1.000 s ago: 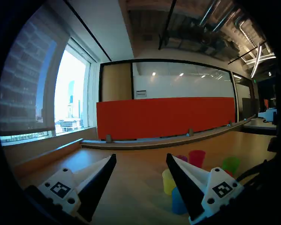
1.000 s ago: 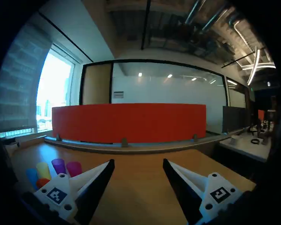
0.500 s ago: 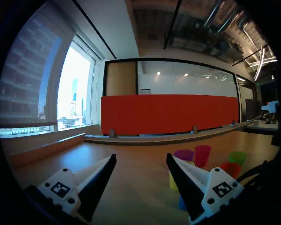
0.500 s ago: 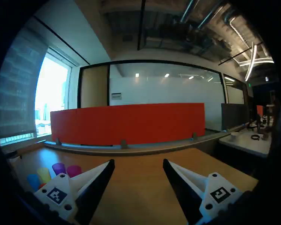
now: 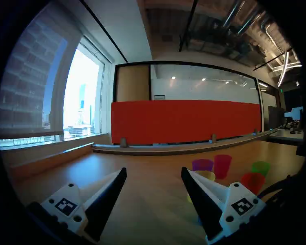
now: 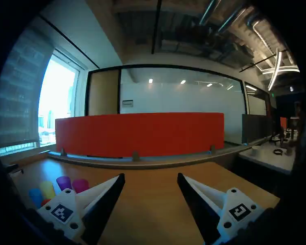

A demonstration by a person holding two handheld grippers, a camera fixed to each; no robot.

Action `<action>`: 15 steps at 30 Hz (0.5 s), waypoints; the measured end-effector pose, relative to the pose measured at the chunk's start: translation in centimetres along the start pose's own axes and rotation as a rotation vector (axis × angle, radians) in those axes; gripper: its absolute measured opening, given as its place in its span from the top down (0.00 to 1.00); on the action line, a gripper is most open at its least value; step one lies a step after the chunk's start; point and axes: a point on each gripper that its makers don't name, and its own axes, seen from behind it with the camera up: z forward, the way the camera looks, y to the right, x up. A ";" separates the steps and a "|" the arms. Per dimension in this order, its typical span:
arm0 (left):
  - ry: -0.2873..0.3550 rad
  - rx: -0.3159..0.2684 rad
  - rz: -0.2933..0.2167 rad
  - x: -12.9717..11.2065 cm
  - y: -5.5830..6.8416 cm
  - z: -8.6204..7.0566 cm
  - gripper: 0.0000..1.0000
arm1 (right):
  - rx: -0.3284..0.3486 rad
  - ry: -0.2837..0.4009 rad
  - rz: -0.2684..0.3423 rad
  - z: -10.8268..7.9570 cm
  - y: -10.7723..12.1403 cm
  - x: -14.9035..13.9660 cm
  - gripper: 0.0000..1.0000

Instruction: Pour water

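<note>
Five cups stand on the bench (image 5: 149, 196) at about 4 o'clock in the left gripper view: the purple cup (image 5: 202, 164) and pink cup (image 5: 222, 165) just beside each other at the back, the green cup (image 5: 260, 168) off toward 3 o'clock, the red cup (image 5: 253, 181) in front of it, and the yellow cup (image 5: 207, 175) nearest. All are upright. In the right gripper view the cluster sits at 8 o'clock, with the blue cup (image 6: 35, 196) outermost.

The left gripper (image 5: 153, 170) is spread wide and holds nothing. The right gripper (image 6: 150, 176) is likewise spread and empty. Bare wood runs between each pair of fingers and on toward 12 o'clock. It ends at a raised rail under the red partition (image 5: 185, 120). At 9 o'clock in the left gripper view a wooden ledge borders the bench below the window (image 5: 81, 102). In the right gripper view the bench edge falls away at 4 o'clock, with a dark gap before a white desk (image 6: 271, 157).

Compared with a second ago, the left gripper view looks lower and flatter across the bench. The cups now show more of their sides, and the blue cup, then plain beside the finger, has slipped behind it. The right gripper view has hardly changed in the last half second.

The yellow cup's lower part is covered by the left gripper's finger. In the right gripper view the cups' bases are cut off by the finger, and the red cup is only a sliver there. Whether any cup holds water cannot be told.
</note>
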 end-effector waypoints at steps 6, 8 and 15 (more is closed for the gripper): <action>-0.007 -0.002 -0.013 -0.4 -0.1 0.1 0.01 | 0.001 -0.003 -0.003 -0.1 -0.2 -0.1 0.00; -0.009 0.000 -0.015 -0.5 -0.1 0.1 0.01 | -0.001 -0.004 -0.002 -0.1 -0.2 -0.1 0.00; -0.025 -0.009 -0.015 -0.9 0.1 0.2 0.01 | 0.000 -0.004 0.001 -0.3 0.0 -0.2 0.00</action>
